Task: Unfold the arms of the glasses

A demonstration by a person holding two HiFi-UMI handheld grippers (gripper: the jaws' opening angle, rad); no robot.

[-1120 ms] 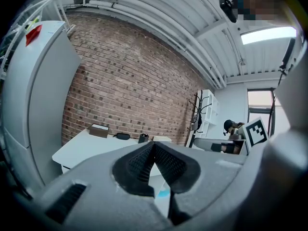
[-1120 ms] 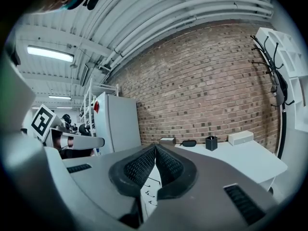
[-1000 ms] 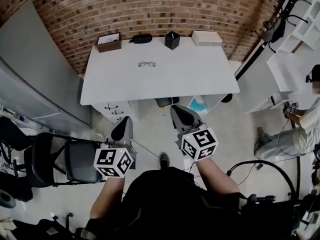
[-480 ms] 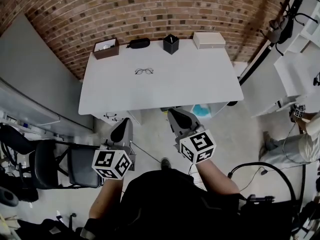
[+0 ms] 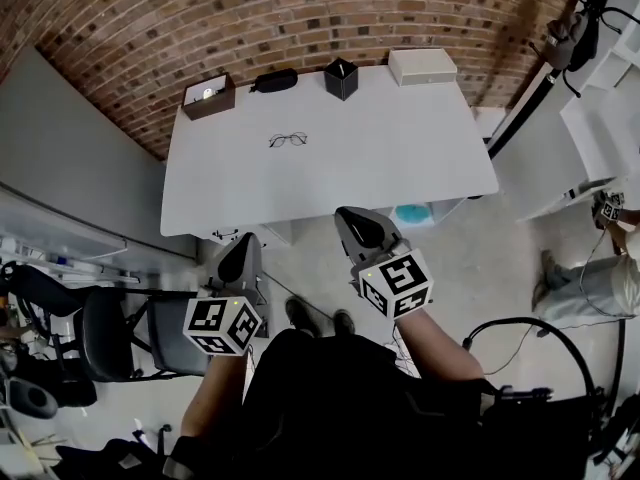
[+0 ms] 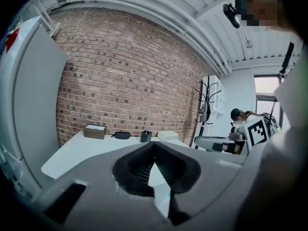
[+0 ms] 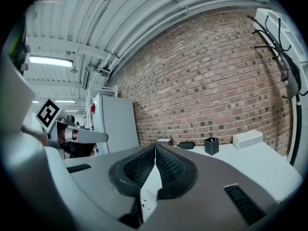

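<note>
Both tongs are pressed together with nothing in them; the left tongs (image 5: 243, 246) and the right tongs (image 5: 352, 218) hang off the near edge of the counter (image 5: 400, 158), over the floor. The glasses (image 5: 288, 140) lie flat on the counter, closer to the far edge and the left edge, well apart from both tongs; they look too small from here to tell if their arms are folded.

Here is what could go wrong, I think. The tongs must spread before they can pinch anything; if they reach the glasses while pressed together, they will only poke them. The glasses are thin and light and the counter looks smooth; a push from one side could make them slide away. One pair of tongs likely has to hold the front while the other swings an arm out; if nothing holds the front, the whole thing may just spin. A hard pinch on a lens could mark it, and a hard pull could bend an arm.

Along the far edge stand a brown box (image 5: 208, 95) at the far left corner, a black case (image 5: 274, 79), a black cup (image 5: 341, 78) and a white box (image 5: 422, 66); the case is the closest to the glasses, but not touching. Nothing lies between the tongs and the glasses. A chair (image 5: 110, 333) stands on the floor by the left side.
</note>
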